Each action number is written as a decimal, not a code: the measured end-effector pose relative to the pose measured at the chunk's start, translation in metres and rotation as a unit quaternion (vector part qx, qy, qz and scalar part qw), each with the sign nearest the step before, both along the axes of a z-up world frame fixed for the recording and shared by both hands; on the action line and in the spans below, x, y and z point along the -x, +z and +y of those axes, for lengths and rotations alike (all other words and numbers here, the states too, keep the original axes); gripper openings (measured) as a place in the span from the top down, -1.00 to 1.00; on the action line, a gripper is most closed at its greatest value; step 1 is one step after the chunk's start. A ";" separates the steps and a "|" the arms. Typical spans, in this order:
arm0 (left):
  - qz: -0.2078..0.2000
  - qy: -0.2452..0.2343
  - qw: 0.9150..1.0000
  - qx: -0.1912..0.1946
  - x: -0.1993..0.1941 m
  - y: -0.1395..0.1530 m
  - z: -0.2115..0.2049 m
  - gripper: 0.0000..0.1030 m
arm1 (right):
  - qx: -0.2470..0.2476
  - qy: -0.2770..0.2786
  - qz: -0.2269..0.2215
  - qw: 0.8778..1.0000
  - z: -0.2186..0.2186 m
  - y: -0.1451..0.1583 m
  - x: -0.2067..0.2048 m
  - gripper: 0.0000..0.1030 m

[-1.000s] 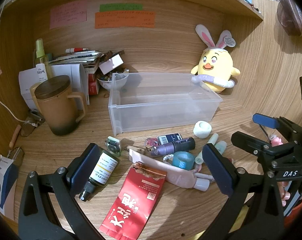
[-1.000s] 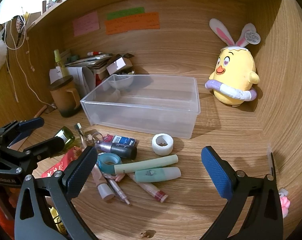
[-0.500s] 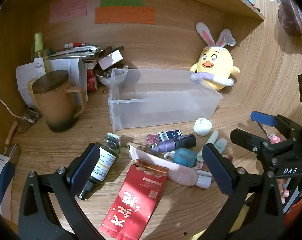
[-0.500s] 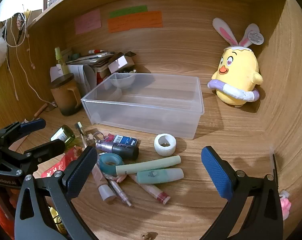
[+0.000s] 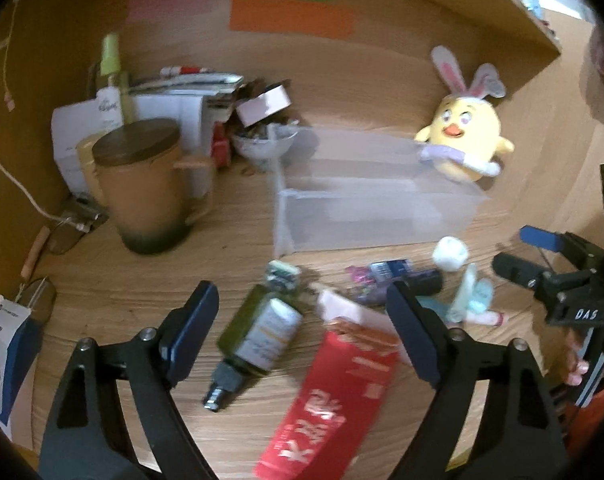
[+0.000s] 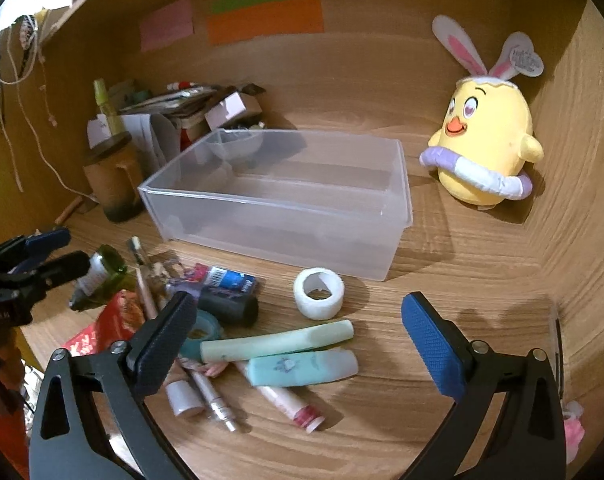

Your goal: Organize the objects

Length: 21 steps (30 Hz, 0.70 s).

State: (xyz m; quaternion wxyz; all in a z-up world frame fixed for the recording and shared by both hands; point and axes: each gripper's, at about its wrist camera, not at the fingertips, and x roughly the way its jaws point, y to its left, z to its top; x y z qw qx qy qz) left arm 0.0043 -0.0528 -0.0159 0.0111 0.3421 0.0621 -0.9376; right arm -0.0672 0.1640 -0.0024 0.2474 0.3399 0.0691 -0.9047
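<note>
A clear plastic bin [image 6: 398,184] stands empty on the wooden desk; it also shows in the left wrist view [image 5: 374,216]. In front of it lies a pile of small items: a white tape roll [image 6: 319,293], a pale green tube [image 6: 278,345], a teal tube [image 6: 302,368], a dark bottle [image 6: 228,309]. My left gripper [image 5: 302,336] is open above a green dropper bottle [image 5: 258,334] and a red packet [image 5: 334,396]. My right gripper [image 6: 298,344] is open and empty over the tubes.
A yellow chick plush [image 6: 484,148] sits at the back right corner. A brown lidded mug [image 5: 142,184], a bowl [image 5: 264,142] and stacked papers and boxes [image 5: 174,96] fill the back left. Wooden walls close the nook on both sides.
The left gripper has swung left and moved closer to the desk, so the green bottle now lies between its fingers. The right gripper has crept slightly forward. Both stay open.
</note>
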 end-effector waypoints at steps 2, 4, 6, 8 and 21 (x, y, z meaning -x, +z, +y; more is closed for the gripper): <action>-0.013 0.006 1.000 0.001 0.004 -0.006 -0.008 -0.64 | -0.006 -0.001 -0.005 1.000 -0.001 -0.003 0.006 -0.82; -0.028 0.008 1.000 -0.002 0.007 -0.013 -0.015 -0.55 | -0.008 0.002 -0.012 1.000 -0.003 -0.006 0.012 -0.71; -0.043 0.008 0.999 -0.011 0.008 -0.021 -0.022 -0.54 | -0.008 0.006 -0.020 1.000 -0.005 -0.009 0.017 -0.63; -0.051 0.004 0.999 -0.018 0.007 -0.027 -0.025 -0.53 | -0.010 0.009 -0.026 1.000 -0.008 -0.012 0.021 -0.52; -0.081 -0.004 0.997 0.007 0.022 -0.045 -0.022 0.19 | -0.043 0.011 -0.072 0.996 -0.022 -0.038 0.053 0.13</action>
